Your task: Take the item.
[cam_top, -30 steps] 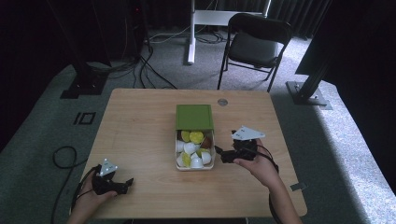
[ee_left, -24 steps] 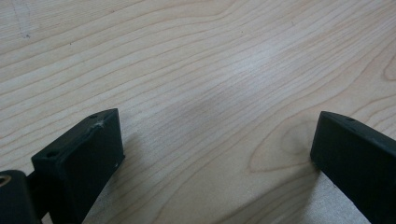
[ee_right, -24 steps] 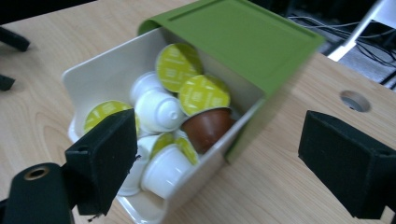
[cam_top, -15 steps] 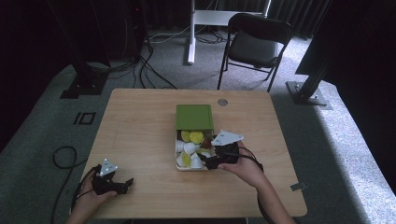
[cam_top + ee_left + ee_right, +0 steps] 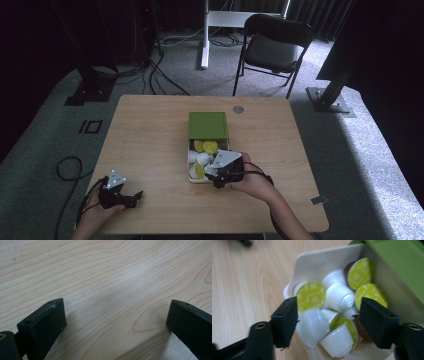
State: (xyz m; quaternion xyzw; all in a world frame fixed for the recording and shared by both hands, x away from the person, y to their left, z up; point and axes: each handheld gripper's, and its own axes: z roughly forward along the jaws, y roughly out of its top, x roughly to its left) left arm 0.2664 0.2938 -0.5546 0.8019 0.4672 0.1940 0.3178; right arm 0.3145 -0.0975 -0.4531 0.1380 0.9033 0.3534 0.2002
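A white tray (image 5: 190,161) sits at the table's middle, holding several white capsules with yellow-green foil lids (image 5: 310,294). Its green lid (image 5: 207,124) lies over the far end. My right gripper (image 5: 214,176) hangs over the tray's near right corner, open, jaws either side of the capsule pile (image 5: 337,315), nothing gripped. My left gripper (image 5: 131,198) rests on the table near the front left edge, open over bare wood (image 5: 112,295).
The wooden table (image 5: 150,135) has a small round grommet (image 5: 238,109) at the back. Behind the table stand a black folding chair (image 5: 272,47) and a white desk leg (image 5: 205,35). Cables (image 5: 67,167) trail on the grey floor at left.
My right gripper has moved left from the table's right side to over the tray's near end. The left gripper has stayed still.
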